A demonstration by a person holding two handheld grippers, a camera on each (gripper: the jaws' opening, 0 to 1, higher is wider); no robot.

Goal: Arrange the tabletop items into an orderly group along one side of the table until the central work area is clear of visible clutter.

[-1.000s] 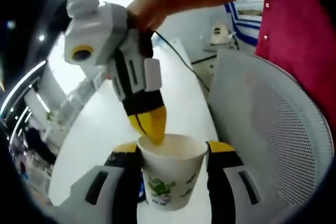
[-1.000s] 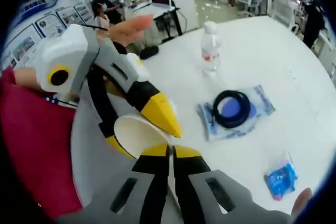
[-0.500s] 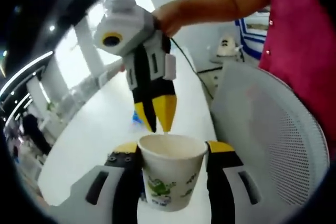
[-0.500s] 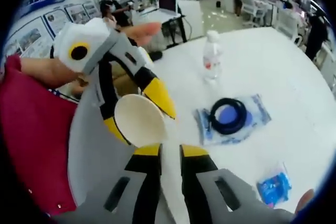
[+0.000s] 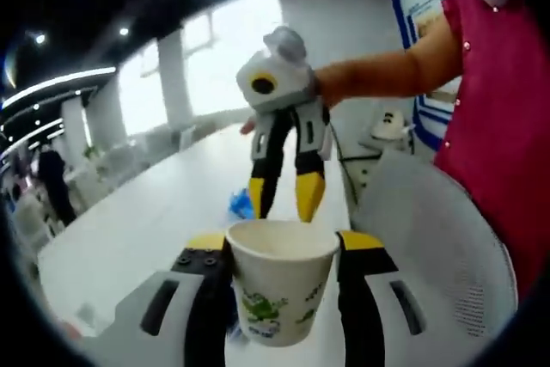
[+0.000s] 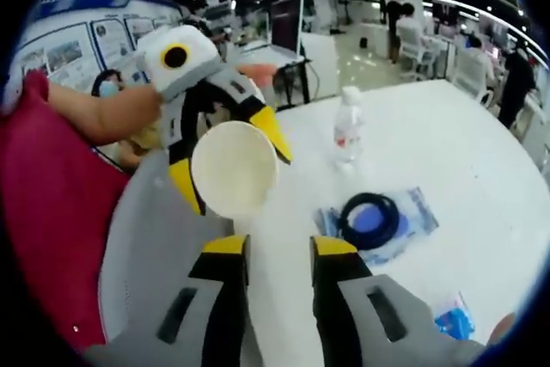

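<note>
White tabletop (image 6: pixel 447 135) stretches across a bright open hall, with a mesh chair back (image 5: pixel 430 247) at its near edge. In the left gripper view, the left gripper (image 5: pixel 279 251) clamps a paper cup (image 5: pixel 279 277) upright between its yellow-tipped jaws, held above the table. Just beyond the cup's rim hangs the right gripper (image 5: pixel 284 195), its jaws parted with nothing between them. In the right gripper view, the same cup shows as a pale round mouth held off the table's near left edge. Farther right on the table, a black ring (image 6: pixel 371 217) lies on a blue-printed packet (image 6: pixel 412 212), with a water bottle (image 6: pixel 347 131) standing beyond it. Near right lies what looks like a small blue wrapper (image 6: pixel 454 322).
</note>
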